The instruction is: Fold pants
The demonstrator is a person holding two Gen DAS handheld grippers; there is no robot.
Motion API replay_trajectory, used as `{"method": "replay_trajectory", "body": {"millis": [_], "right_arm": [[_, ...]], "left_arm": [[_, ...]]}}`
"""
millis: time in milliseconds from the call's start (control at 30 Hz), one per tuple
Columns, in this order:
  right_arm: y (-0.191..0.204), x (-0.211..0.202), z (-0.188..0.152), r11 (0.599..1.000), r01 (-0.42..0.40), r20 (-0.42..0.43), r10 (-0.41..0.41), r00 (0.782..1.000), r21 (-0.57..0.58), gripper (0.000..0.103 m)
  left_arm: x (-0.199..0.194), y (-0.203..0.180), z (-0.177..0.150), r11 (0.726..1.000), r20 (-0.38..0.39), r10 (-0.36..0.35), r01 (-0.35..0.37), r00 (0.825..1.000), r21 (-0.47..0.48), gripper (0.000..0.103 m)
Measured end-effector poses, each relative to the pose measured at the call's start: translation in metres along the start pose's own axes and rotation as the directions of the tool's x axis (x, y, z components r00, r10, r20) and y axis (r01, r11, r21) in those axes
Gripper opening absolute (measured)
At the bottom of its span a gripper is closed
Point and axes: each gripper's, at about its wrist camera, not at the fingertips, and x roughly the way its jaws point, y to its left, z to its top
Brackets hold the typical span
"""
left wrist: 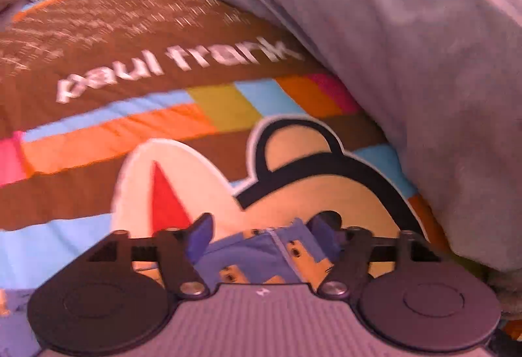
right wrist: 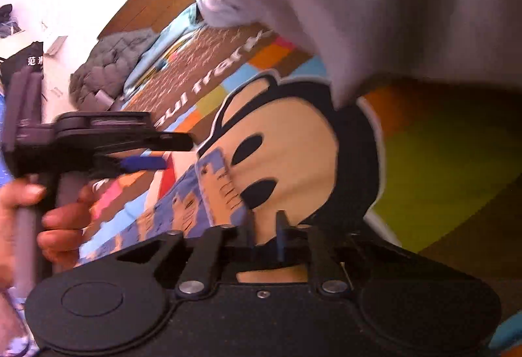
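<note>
Two grippers work over one small garment: the blue cotton pants printed with tan cartoon figures point(left wrist: 261, 254). They lie on a brown bedspread with bright colour blocks and white lettering point(left wrist: 98, 63), at the lower edge of the big tan monkey face point(left wrist: 326, 187) printed on it.

The left gripper point(left wrist: 261, 229) hangs just below the monkey face with its jaws spread wide. The pants sit in the gap beneath them, but neither pad presses on the cloth, so that side has nothing in its grasp. In the right wrist view a bare hand point(right wrist: 55, 220) holds this tool out beyond the face's mouth side.

The right gripper point(right wrist: 264, 226) points at the face's chin with its jaws drawn nearly together. An upturned edge of the pants reaches the nearer finger, and a sliver of tan print shows through the slit. Whether cloth is pinched there I cannot tell.

A bulky pale lilac-white bundle of bedding point(left wrist: 407, 47) lies just above the monkey face and takes no part.

As for progress, the pants look like a narrow strip with one edge lifted, which suggests a first lengthwise fold is made or under way. No compact packet is visible, so the cross folds and the smoothing likely remain — perhaps half the job.
</note>
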Motion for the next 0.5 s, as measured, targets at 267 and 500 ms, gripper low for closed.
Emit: {"method": "replay_trajectory", "body": {"millis": [267, 500], "right_arm": [[0.042, 0.001, -0.010, 0.979, -0.024, 0.048, 0.034, 0.998, -0.201, 0.044], [0.104, 0.037, -0.051, 0.875, 0.054, -0.088, -0.110, 0.990, -0.482, 0.050]], "left_arm": [[-0.074, 0.085, -0.092, 0.989, -0.044, 0.148, -0.148, 0.988, 0.003, 0.074], [-0.117, 0.177, -0.194, 0.968, -0.109, 0.205, -0.218, 0.973, -0.123, 0.067]]}}
